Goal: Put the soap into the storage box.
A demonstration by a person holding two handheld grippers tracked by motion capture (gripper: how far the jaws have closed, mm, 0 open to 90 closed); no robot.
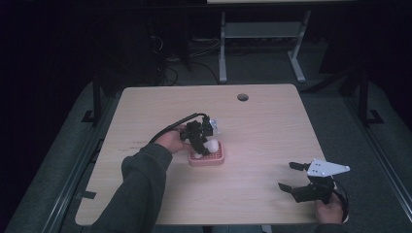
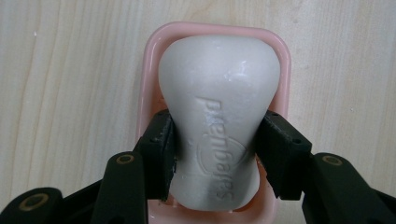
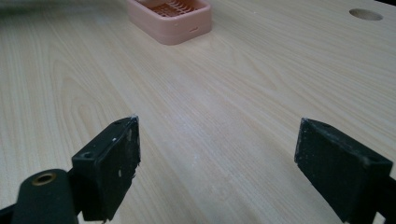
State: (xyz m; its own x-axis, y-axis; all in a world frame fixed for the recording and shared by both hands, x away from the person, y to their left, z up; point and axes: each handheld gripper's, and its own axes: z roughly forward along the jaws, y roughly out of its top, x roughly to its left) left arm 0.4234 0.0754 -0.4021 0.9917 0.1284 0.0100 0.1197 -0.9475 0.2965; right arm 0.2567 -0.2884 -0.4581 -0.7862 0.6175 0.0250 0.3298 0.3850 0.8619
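- Already the left gripper [image 2: 214, 154] clamps the white soap bar [image 2: 218, 116] by its narrow waist, right over the pink soap dish [image 2: 148, 60].
- Whether the bar rests in the dish or hangs just above it, I cannot tell; letting go looks like what is left.
- Well apart, the right gripper [image 3: 217, 163] idles with jaws wide over bare table [image 3: 233, 93]; nothing blocks the way.

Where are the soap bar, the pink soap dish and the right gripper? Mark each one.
soap bar [image 2: 219, 121]: left gripper view, on its embossed face between the jaws.
pink soap dish [image 2: 149, 51]: left gripper view, on its bare left rim.
right gripper [image 3: 217, 163]: right gripper view, midway between its open fingertips.
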